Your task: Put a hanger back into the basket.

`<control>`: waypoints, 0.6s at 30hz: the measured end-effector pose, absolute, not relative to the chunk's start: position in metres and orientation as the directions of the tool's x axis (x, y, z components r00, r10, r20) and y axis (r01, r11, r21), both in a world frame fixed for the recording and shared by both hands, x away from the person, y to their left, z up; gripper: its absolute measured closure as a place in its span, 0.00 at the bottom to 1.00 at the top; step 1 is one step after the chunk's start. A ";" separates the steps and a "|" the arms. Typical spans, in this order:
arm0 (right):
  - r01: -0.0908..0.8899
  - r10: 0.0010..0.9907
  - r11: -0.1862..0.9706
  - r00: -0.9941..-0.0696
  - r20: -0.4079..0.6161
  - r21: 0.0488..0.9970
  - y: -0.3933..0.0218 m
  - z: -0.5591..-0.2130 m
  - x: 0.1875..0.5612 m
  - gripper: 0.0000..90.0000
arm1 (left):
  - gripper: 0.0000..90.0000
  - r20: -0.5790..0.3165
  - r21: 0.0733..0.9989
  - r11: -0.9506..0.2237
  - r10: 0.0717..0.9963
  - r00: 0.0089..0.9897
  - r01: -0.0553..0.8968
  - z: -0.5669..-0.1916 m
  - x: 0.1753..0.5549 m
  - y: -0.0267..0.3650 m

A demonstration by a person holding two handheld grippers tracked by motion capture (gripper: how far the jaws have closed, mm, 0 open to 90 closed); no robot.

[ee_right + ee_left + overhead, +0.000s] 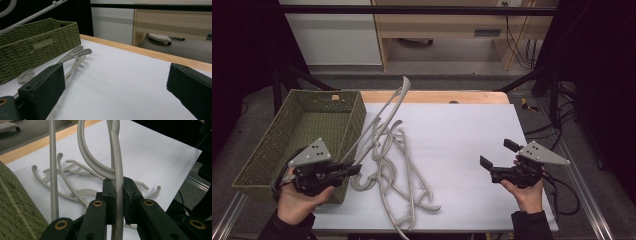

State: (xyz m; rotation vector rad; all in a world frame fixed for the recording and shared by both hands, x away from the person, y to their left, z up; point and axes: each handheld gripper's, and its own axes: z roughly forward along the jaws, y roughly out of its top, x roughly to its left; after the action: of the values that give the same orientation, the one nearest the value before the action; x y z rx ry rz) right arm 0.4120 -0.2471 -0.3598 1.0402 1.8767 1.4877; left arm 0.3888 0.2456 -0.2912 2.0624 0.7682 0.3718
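Several beige plastic hangers (398,172) lie tangled on the white table (462,130), left of its middle. My left gripper (356,169) is shut on one hanger (384,112), which rises off the pile and slants up toward the far edge. In the left gripper view the pads clamp that hanger's (117,157) thin bar, with the other hangers (72,182) on the table behind it. My right gripper (498,154) hovers over the right part of the table, open, with nothing between its jaws. Seen from the right gripper (112,80), the hangers (75,56) lie farther off.
A green woven basket (354,120) stands at the table's left edge, beside the left hand; it looks empty. It is also in the left gripper view (12,205) and the right gripper view (32,50). A wooden strip (437,96) runs along the table's far edge.
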 end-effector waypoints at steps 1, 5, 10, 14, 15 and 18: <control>0.244 0.822 0.097 -0.566 0.060 0.965 -0.247 -0.360 0.412 0.02 | 0.91 -0.019 0.822 -0.425 0.645 0.764 0.379 -0.287 0.391 0.247; 0.248 0.825 0.100 -0.563 0.059 0.964 -0.246 -0.360 0.412 0.02 | 0.91 -0.004 0.827 -0.422 0.655 0.756 0.371 -0.274 0.399 0.256; 0.247 0.829 0.100 -0.556 0.056 0.964 -0.246 -0.361 0.413 0.02 | 0.91 0.014 0.825 -0.427 0.670 0.742 0.370 -0.262 0.412 0.270; 0.249 0.829 0.100 -0.557 0.058 0.963 -0.246 -0.361 0.413 0.02 | 0.91 0.027 0.821 -0.431 0.683 0.730 0.374 -0.258 0.424 0.285; 0.248 0.829 0.100 -0.557 0.057 0.964 -0.246 -0.361 0.413 0.02 | 0.91 0.026 0.821 -0.430 0.686 0.727 0.377 -0.258 0.426 0.289; 0.249 0.829 0.102 -0.557 0.056 0.963 -0.246 -0.361 0.413 0.02 | 0.91 0.030 0.818 -0.432 0.690 0.723 0.379 -0.262 0.435 0.302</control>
State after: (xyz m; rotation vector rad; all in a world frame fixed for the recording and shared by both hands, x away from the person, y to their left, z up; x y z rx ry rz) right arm 0.4134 -0.2458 -0.3612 1.0496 1.8717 1.4742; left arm 0.4349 0.3024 -0.2618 2.0676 0.8096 0.4595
